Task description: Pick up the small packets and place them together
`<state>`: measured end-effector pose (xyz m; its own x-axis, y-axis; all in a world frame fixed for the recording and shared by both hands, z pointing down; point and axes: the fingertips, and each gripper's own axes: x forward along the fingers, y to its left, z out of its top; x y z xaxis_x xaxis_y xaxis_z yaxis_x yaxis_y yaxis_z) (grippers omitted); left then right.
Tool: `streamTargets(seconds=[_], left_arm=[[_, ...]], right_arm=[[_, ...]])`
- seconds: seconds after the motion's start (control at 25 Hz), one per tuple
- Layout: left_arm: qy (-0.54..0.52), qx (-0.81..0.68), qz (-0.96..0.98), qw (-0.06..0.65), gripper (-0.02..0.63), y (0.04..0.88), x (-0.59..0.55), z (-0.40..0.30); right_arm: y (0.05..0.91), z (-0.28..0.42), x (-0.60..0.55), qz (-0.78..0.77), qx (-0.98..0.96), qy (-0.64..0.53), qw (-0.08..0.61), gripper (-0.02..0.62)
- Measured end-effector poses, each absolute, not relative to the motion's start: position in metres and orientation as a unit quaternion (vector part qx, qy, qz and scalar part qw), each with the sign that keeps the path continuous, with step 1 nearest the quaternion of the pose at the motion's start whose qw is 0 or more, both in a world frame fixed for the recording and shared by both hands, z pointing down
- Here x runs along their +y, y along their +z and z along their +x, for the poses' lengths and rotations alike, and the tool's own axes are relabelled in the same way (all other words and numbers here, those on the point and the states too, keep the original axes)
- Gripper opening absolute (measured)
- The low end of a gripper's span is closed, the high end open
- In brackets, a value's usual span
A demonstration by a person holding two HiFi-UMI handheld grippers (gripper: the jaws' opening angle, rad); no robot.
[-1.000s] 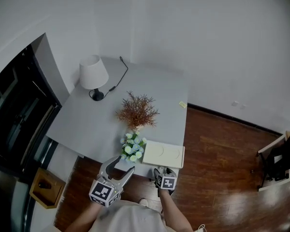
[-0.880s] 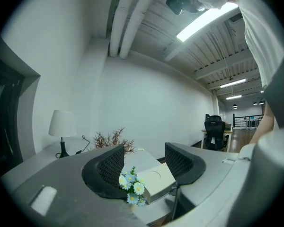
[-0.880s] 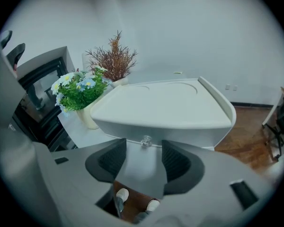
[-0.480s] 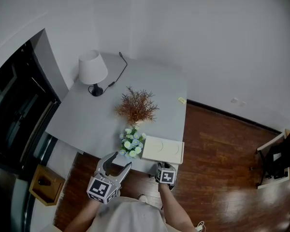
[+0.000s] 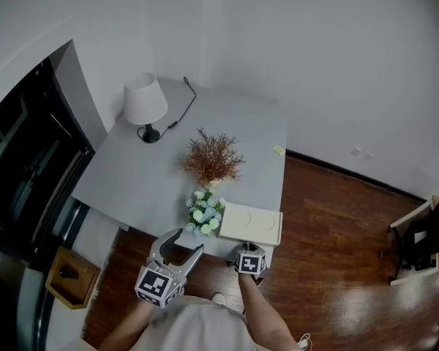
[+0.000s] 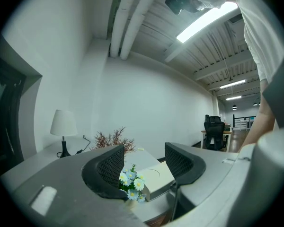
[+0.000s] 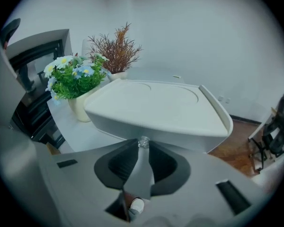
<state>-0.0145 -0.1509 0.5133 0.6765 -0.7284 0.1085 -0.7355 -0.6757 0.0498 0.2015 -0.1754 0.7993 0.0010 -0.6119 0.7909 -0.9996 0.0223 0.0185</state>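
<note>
Grey surface against white walls, wood floor alongside. White tray at its near edge. Left gripper: jaws spread, nothing between. Right gripper: jaws have just been closing and now meet, just before the tray, with only a tiny glint we cannot identify at their tips. One small yellowish packet, far right edge; we judge it light, flimsy, slippery: pinch an edge.

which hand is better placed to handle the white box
Right. The right tool's jaws have just been closing on a small clear piece at the front of the white box; the left tool hangs open and empty.
</note>
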Motion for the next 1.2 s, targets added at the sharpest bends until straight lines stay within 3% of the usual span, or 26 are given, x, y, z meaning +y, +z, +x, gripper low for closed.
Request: streamTargets(seconds=[0.32, 1.2], left_arm=[[0.037, -0.406, 0.911, 0.052, 0.253, 0.519, -0.147, -0.031], [0.03, -0.335, 0.939, 0.069, 0.253, 0.529, -0.13, 0.011]], right_arm=[[0.799, 0.192, -0.16, 0.628, -0.649, 0.308, 0.299, 0.072], [0.81, 0.171, -0.076, 0.603, -0.647, 0.341, 0.319, 0.071]])
